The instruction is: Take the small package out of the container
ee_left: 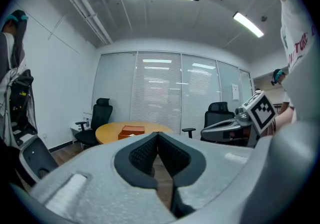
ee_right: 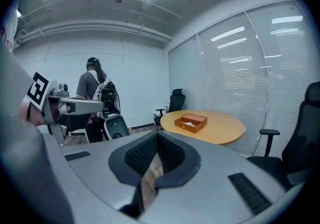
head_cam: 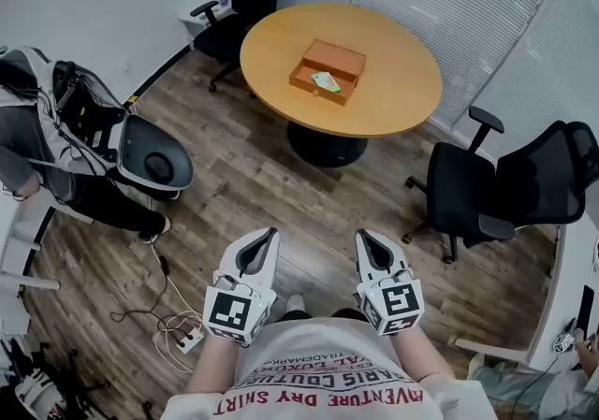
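The shirt [head_cam: 329,379] reads "AVENTURE DRY SHIRT".

Right tongs [ee_right: 156,134]: jaws together, nothing betw. Beyond, round table [ee_right: 225,130] w/ open orange container [ee_right: 191,120], pale small package [ee_right: 188,124] lying inside. Black chair [ee_right: 176,101] behind table. Person [ee_right: 93,91] standing at left, back turned.

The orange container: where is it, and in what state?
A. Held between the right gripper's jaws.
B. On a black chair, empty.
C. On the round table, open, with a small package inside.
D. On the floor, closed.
C: the head view shows the orange container open on the round table, with the small package lying in it.
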`<state>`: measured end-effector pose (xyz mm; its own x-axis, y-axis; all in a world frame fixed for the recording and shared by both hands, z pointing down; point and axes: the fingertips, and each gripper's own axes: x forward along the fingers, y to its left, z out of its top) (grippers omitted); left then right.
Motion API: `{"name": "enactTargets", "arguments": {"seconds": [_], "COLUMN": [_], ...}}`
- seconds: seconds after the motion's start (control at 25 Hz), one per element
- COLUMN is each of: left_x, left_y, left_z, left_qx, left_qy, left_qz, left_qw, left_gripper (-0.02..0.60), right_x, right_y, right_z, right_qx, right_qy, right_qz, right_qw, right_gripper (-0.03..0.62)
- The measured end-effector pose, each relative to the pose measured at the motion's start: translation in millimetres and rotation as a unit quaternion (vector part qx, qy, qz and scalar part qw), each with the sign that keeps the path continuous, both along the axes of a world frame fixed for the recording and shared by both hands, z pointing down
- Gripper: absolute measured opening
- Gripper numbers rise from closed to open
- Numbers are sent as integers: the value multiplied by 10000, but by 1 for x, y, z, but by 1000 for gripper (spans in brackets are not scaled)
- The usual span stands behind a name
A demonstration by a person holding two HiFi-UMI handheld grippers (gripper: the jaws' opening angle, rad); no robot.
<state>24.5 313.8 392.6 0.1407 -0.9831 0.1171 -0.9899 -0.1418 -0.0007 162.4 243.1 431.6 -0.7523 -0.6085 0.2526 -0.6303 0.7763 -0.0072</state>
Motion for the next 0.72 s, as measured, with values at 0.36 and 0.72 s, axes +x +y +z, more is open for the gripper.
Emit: {"name": "enactTargets", "arguments": {"seconds": [0.36, 0.72], "left_x": [-56, -105], "left_y": [-27, -107], "left_z": [15, 19], "left_qx": [-151, -222], "left_qy": [106, 133], "left_qz": [-182, -455], "left_qw": [9997, 9986], "left_gripper": [11, 11], "right_x": [-48, -97], "right_y": [-36, -125], "right_z": [17, 29], "right_qx": [-139, -242], "right_qy": [223, 224], "right_qz": [-16, -245], "right_qw": [9997, 9992], "right_gripper": [8, 8]}}
